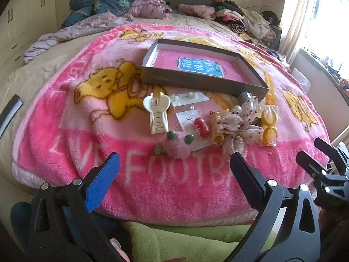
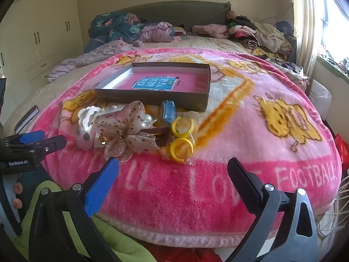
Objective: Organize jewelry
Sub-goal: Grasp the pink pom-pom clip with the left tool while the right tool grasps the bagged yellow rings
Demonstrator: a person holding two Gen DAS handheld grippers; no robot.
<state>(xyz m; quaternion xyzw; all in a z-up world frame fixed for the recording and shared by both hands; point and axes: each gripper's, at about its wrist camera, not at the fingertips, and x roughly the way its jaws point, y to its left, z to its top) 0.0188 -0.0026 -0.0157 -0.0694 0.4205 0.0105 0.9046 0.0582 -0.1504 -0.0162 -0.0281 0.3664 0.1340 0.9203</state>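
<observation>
A shallow brown box [image 1: 202, 83] [image 2: 152, 99] with a pink floor and a blue label lies on the pink blanket. In front of it lie loose pieces: a cream hair claw [image 1: 157, 114], a red bead earring in a clear bag [image 1: 201, 127], a pink fluffy clip [image 1: 177, 145] [image 2: 86, 136], a spotted fabric flower clip [image 1: 236, 128] [image 2: 126, 134], yellow rings in a bag [image 1: 269, 125] [image 2: 182, 138] and a blue clip [image 2: 169, 109]. My left gripper [image 1: 174, 170] is open and empty, just short of the pile. My right gripper [image 2: 173, 174] is open and empty, just short of the yellow rings.
The pink cartoon blanket [image 1: 152, 185] [image 2: 250, 152] covers a bed. Heaped clothes and quilts [image 1: 130, 4] [image 2: 250, 30] lie at the headboard. Cupboards [image 2: 37, 35] stand left, a window right. A green cloth [image 1: 174, 240] lies below the near edge.
</observation>
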